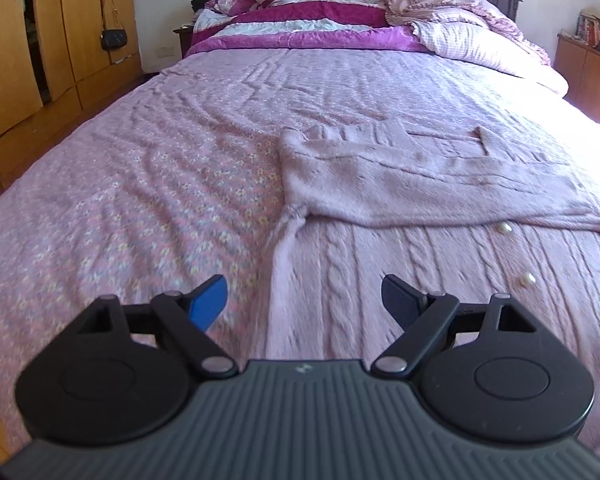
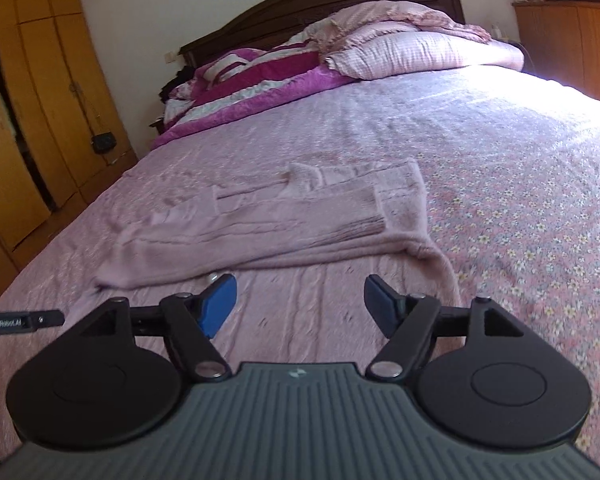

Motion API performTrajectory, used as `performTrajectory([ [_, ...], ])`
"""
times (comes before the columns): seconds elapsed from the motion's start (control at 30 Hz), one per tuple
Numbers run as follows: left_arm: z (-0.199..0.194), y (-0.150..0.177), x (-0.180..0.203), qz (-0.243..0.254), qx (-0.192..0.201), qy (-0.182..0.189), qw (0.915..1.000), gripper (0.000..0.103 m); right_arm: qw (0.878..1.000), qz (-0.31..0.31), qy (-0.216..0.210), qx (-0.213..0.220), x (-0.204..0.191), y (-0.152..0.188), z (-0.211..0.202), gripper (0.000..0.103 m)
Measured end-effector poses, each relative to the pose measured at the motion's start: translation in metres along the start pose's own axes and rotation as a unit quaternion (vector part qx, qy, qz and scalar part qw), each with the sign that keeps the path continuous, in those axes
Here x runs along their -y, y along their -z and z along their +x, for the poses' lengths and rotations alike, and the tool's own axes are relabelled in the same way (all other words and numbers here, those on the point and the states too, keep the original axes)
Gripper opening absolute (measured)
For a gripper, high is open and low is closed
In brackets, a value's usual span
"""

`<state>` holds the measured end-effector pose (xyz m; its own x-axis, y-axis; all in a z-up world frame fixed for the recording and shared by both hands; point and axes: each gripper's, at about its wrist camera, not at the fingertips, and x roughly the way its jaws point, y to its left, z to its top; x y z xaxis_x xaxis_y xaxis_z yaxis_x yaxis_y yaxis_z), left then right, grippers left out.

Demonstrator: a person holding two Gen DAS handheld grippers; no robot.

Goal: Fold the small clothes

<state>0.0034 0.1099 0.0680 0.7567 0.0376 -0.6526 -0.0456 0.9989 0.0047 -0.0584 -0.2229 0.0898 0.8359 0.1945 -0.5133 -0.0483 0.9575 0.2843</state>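
Left gripper (image 1: pixel 304 300) wide, holding nothing | right gripper (image 2: pixel 300 306) spread, nothing between | bed (image 1: pixel 120 184) – bare floral sheet either side | pink cardigan (image 1: pixel 400 208) mid-bed, long axis toward headboard, sleeves folded crosswise – pearl buttons (image 1: pixel 505 229).

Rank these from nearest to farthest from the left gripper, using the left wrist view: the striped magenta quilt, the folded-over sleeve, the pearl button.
1. Pearl button, just right of the left gripper, on the cardigan.
2. Folded-over sleeve, mid-bed.
3. Striped magenta quilt, at the headboard end.
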Motion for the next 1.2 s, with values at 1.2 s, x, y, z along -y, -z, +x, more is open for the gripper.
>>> performTrajectory([
  [1.2,-0.036,0.093,0.052,0.12,-0.045,0.055,0.9902,0.086,0.909,-0.376,0.028,-0.177,-0.082,0.137,-0.017,0.097],
])
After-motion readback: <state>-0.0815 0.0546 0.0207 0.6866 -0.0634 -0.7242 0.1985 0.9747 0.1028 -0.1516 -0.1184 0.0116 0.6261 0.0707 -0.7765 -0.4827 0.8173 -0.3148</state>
